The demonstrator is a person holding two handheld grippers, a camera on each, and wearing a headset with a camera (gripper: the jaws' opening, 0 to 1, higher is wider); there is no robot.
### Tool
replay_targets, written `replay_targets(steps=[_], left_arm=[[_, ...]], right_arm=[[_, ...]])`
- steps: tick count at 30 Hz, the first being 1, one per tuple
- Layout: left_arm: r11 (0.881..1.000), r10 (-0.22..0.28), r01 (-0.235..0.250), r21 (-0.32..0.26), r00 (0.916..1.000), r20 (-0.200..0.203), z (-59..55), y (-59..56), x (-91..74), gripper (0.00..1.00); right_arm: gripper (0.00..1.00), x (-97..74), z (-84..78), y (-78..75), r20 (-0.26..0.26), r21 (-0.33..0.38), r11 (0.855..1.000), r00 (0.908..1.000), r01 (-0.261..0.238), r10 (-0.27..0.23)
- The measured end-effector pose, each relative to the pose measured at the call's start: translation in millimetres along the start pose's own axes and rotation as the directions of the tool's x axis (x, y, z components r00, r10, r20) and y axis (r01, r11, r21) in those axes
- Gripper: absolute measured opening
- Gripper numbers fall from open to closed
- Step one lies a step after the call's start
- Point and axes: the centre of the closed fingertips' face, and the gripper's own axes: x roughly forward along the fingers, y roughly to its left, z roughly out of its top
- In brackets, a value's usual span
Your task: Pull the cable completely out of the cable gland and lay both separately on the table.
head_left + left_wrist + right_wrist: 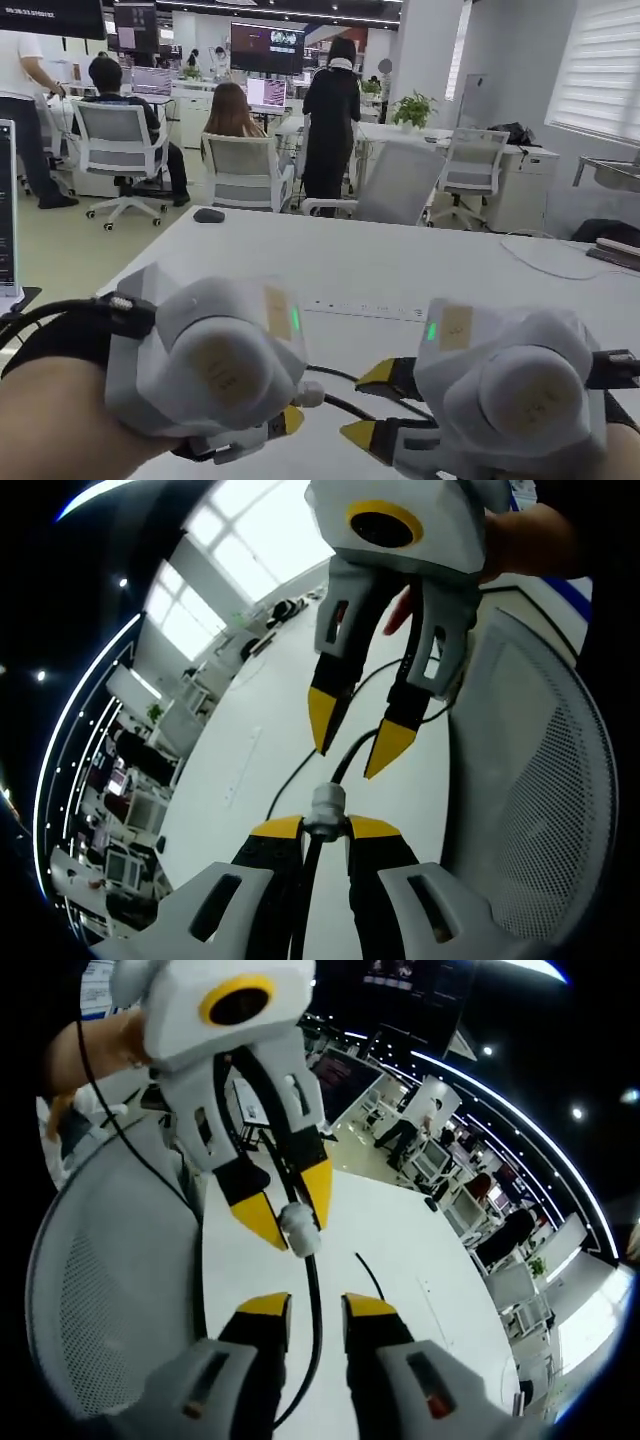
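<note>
Cable (312, 1275) threaded through gland (325, 802), left tongs (325, 828) clamped on gland, right tongs (317, 1305) apart — cable running between them, over white tabletop (380, 270).

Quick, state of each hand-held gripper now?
Left hand-held gripper: shut on the cable gland.
Right hand-held gripper: open, cable between its jaws.

The cable gland (326, 805) is white, the cable (315, 1290) black, the table (400, 260) white. The left gripper (325, 827) and right gripper (317, 1305) have yellow-tipped black jaws.
</note>
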Motion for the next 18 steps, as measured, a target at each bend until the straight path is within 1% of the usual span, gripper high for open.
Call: replay_targets(steps=[2, 3, 4, 8, 11, 12, 18], left_arm=[[1.000, 0.000, 0.000, -0.001, 1.0000, 0.002, -0.7, -0.7, -0.5, 0.17], [1.000, 0.002, -0.002, 0.004, 1.0000, 0.004, -1.2, -0.9, -0.7, 0.17], [1.000, 0.000, 0.000, 0.002, 1.0000, 0.002, -2.3, -1.4, -0.8, 0.17], [1.000, 0.006, -0.006, -0.005, 1.0000, 0.002, -5.0, 1.0, -3.8, 0.17], [1.000, 0.025, -0.025, -0.010, 0.9996, 0.009, -5.7, 5.7, -7.5, 0.17], [1.000, 0.018, -0.018, -0.019, 0.9998, 0.010, -5.8, 5.2, -7.8, 0.17], [0.999, 0.026, -0.026, -0.020, 0.9996, 0.007, -7.2, 8.4, -10.1, 0.17]], right_arm=[[0.13, 6.1, -2.1, -0.2, 0.003, 0.008, 1.000, 0.9999, -0.013, 0.013], [0.09, 8.0, -4.4, 1.2, -0.005, 0.008, 1.000, 0.9997, -0.025, 0.025], [0.03, 8.6, -7.0, 2.3, -0.015, -0.008, 0.999, 0.9993, -0.034, 0.033], [0.03, 7.5, -8.7, 1.8, -0.019, -0.005, 1.000, 0.9994, -0.028, 0.028], [0.03, 4.0, -14.6, -1.9, -0.020, 0.010, 1.000, 0.9997, -0.014, 0.014], [0.03, 2.4, -16.3, -2.8, -0.020, 0.019, 1.000, 0.9997, -0.011, 0.011], [0.03, -3.3, -25.8, -6.2, -0.035, 0.039, 0.999, 0.9994, 0.008, -0.007]])
